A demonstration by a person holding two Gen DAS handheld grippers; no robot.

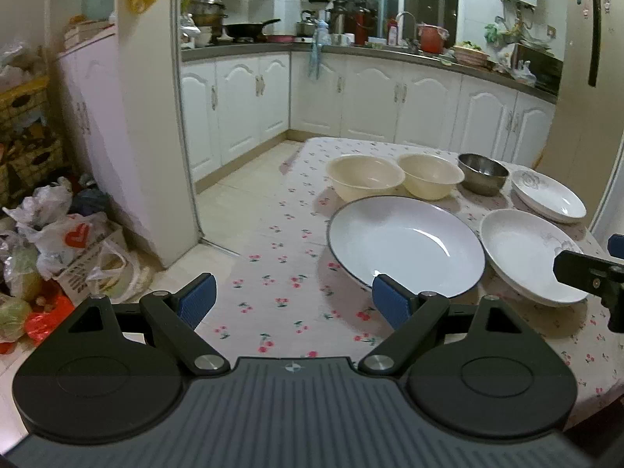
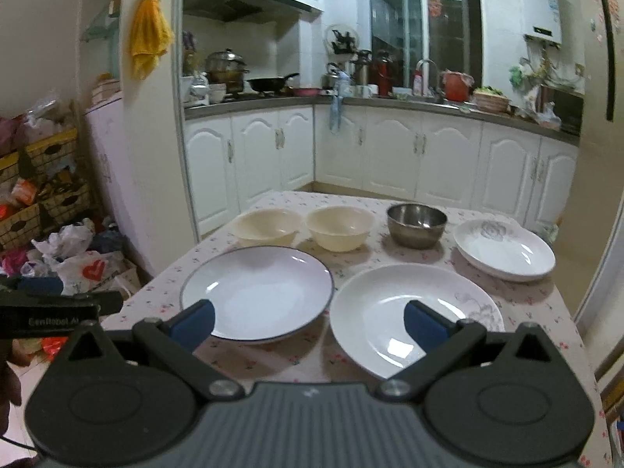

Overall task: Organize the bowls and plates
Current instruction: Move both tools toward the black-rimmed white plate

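Note:
On the cherry-print tablecloth [image 1: 273, 296] [image 2: 319, 358] stand two cream bowls [image 1: 364, 177] [image 1: 429, 175] [image 2: 267, 226] [image 2: 339, 226], a steel bowl [image 1: 483, 173] [image 2: 416, 224], a large dark-rimmed white plate [image 1: 405, 241] [image 2: 255, 290], a near white flower-print plate [image 1: 526, 253] [image 2: 394, 316] and a far flower-print plate [image 1: 548, 195] [image 2: 505, 251]. My left gripper [image 1: 294, 304] is open and empty, in front of the large plate's left edge. My right gripper [image 2: 310, 323] is open and empty, above the gap between the large plate and the near flower plate.
The table's left edge drops to a tiled floor with plastic bags [image 1: 58, 241] and stacked baskets [image 1: 27, 136]. White kitchen cabinets [image 1: 351, 93] and a cluttered counter [image 1: 390, 45] stand behind. A fridge [image 1: 585, 78] stands at the right.

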